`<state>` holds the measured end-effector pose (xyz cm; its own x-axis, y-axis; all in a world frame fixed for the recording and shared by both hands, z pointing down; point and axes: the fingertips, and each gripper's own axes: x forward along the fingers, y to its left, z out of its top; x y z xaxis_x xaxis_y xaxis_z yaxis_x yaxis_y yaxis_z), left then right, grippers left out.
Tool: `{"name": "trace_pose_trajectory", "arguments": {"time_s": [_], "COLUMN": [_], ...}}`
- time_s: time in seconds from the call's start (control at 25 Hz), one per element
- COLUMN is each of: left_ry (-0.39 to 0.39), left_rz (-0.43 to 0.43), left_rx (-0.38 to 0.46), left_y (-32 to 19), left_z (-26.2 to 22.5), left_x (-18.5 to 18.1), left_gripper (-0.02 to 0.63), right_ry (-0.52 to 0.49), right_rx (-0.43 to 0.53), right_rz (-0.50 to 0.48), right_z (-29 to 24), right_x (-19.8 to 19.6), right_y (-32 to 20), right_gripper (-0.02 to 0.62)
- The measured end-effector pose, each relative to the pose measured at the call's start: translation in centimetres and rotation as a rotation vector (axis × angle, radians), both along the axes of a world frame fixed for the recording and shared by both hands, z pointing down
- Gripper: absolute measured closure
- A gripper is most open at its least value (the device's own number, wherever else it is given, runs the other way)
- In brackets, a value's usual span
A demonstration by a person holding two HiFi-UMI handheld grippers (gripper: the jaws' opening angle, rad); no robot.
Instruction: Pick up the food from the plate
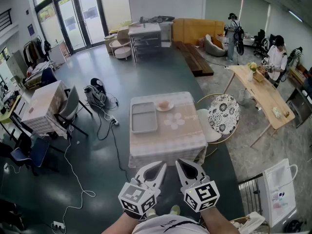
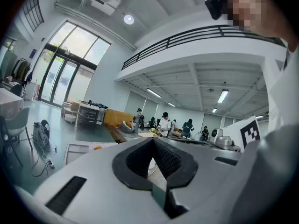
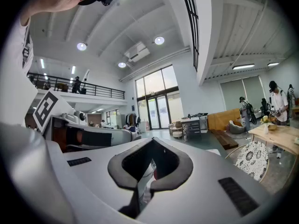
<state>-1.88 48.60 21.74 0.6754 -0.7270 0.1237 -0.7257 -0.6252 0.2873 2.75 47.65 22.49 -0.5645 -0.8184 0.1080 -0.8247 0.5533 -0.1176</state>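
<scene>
In the head view, a table under a pale checked cloth (image 1: 168,143) stands at the centre, with a grey tray (image 1: 144,117) on its 10 o'clock corner. Just beside it at 3 o'clock is a round chair with a black-and-white floral cushion (image 1: 223,113). A long wooden table (image 1: 264,95) runs further out at 2 o'clock, with a person in white (image 1: 276,57) at its far end. A dark bag (image 1: 95,94) and loose cables (image 1: 108,130) lie on the floor at 9 o'clock. Beyond them is a second clothed table (image 1: 44,105) with a grey chair (image 1: 71,104) against it. Glass doors (image 1: 80,14) fill 11 o'clock, and a metal cart (image 1: 145,37) stands at 12.
</scene>
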Motion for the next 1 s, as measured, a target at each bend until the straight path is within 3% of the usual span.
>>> {"name": "trace_pose_trajectory", "arguments": {"time_s": [0.52, 1.0], "left_ry": [0.014, -0.02], "left_rz": [-0.024, -0.062], "left_rx": [0.028, 0.03], "left_y": [-1.2, -4.0], "left_z": [-0.2, -0.2], "left_x": [2.0, 2.7], "left_gripper": [0.601, 0.601], "right_ry": [-0.047, -0.089], "right_rx": [0.037, 0.016], "right_rz": [-0.014, -0.022], "right_z": [-1.0, -0.9], "right_x": [3.3, 5.0], "right_y": [-0.3, -2.7], "right_gripper": [0.581, 0.581]}}
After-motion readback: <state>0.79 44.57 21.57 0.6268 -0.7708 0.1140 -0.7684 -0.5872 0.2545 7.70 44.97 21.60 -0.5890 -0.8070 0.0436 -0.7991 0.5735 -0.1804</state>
